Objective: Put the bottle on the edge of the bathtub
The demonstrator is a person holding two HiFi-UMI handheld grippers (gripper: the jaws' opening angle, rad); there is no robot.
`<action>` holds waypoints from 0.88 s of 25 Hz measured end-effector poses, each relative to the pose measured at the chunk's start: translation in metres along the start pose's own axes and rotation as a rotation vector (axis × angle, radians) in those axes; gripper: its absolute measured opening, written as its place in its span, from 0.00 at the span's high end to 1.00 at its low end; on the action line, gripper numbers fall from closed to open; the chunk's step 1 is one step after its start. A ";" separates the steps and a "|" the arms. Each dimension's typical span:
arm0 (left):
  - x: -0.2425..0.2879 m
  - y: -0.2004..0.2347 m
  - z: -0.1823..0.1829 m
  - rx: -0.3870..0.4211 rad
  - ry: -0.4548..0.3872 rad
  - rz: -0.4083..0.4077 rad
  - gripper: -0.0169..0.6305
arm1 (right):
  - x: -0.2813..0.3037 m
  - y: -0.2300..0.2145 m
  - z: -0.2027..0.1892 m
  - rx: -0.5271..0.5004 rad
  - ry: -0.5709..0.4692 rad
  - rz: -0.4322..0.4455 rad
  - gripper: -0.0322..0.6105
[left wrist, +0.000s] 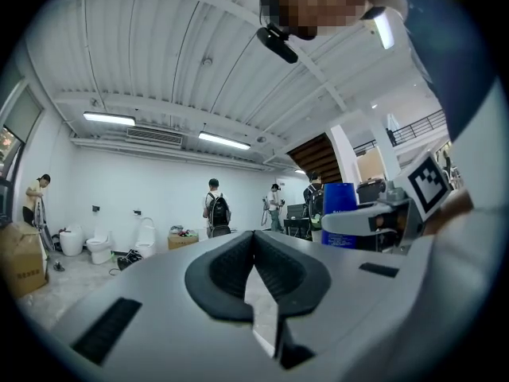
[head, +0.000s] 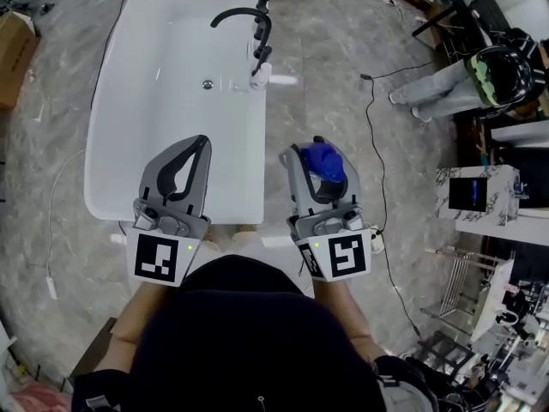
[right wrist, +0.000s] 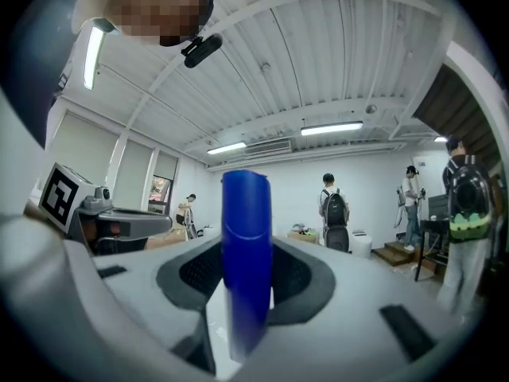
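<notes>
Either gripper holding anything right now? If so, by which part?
The right gripper holds the blue bottle, fingers clamped on the sides of its body, one end sticking out past them. The left gripper is shut on nothing.

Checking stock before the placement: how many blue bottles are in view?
1. The blue bottle is gripped between the jaws of the right gripper, to the right of the bathtub's near end. The left gripper holds none; others may be hidden outside the views.
</notes>
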State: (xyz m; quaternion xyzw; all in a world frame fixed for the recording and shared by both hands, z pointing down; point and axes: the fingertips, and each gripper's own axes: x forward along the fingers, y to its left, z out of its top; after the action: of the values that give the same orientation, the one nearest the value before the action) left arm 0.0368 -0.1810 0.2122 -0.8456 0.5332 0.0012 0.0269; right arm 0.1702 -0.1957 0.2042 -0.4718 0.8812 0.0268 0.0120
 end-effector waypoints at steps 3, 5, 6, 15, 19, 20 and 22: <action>0.004 0.000 -0.006 0.008 0.008 0.004 0.97 | 0.007 -0.002 -0.010 -0.010 0.016 0.023 0.72; 0.007 0.001 -0.013 0.004 0.017 0.005 0.97 | 0.012 -0.003 -0.019 -0.012 0.034 0.035 0.72; 0.009 0.001 -0.017 0.003 0.024 0.004 0.97 | 0.015 -0.004 -0.024 -0.011 0.041 0.039 0.72; 0.025 0.004 -0.058 0.012 0.045 -0.054 0.97 | 0.046 -0.007 -0.067 -0.033 0.061 0.103 0.72; 0.031 0.008 -0.080 0.006 0.041 -0.061 0.97 | 0.059 -0.009 -0.091 -0.038 0.067 0.120 0.72; 0.033 0.010 -0.086 0.001 0.041 -0.060 0.97 | 0.063 -0.009 -0.097 -0.040 0.069 0.122 0.72; 0.036 0.012 -0.097 -0.008 0.044 -0.061 0.97 | 0.069 -0.010 -0.108 -0.038 0.069 0.120 0.72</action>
State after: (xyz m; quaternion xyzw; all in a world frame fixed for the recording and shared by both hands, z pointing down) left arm 0.0388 -0.2235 0.3071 -0.8613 0.5077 -0.0162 0.0120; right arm 0.1408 -0.2654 0.3088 -0.4190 0.9071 0.0278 -0.0290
